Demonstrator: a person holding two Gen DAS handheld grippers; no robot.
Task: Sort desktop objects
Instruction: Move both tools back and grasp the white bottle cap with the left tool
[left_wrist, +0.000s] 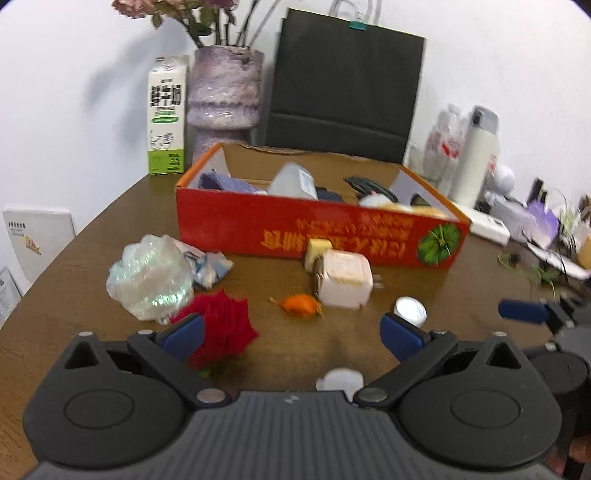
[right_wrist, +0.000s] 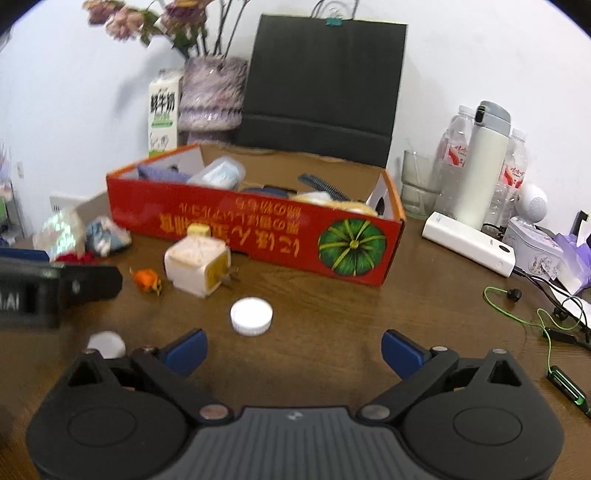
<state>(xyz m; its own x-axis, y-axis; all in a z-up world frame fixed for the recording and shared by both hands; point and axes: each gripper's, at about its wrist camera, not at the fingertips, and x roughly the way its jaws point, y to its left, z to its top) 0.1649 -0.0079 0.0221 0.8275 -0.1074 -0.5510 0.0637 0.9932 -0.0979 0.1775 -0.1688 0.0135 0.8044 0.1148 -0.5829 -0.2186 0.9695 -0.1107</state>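
Brown wooden table (right_wrist: 424, 295) is carrying the scattered clutter. Left gripper (left_wrist: 291, 332) is hovering with jaws spread wide and empty, a red fabric flower (left_wrist: 221, 332) lying just beside its left finger. Right gripper (right_wrist: 293, 349) is likewise hanging wide open, gripping nothing, a white bottle cap (right_wrist: 251, 316) sitting just ahead of it. Farther out, a white plug adapter (right_wrist: 195, 264) and small orange object (right_wrist: 146, 279) are lying before the red cardboard box (right_wrist: 258, 236).

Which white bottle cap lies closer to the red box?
The larger ridged cap, out ahead of the right gripper; the smaller white cap lies nearer, beside its left finger.
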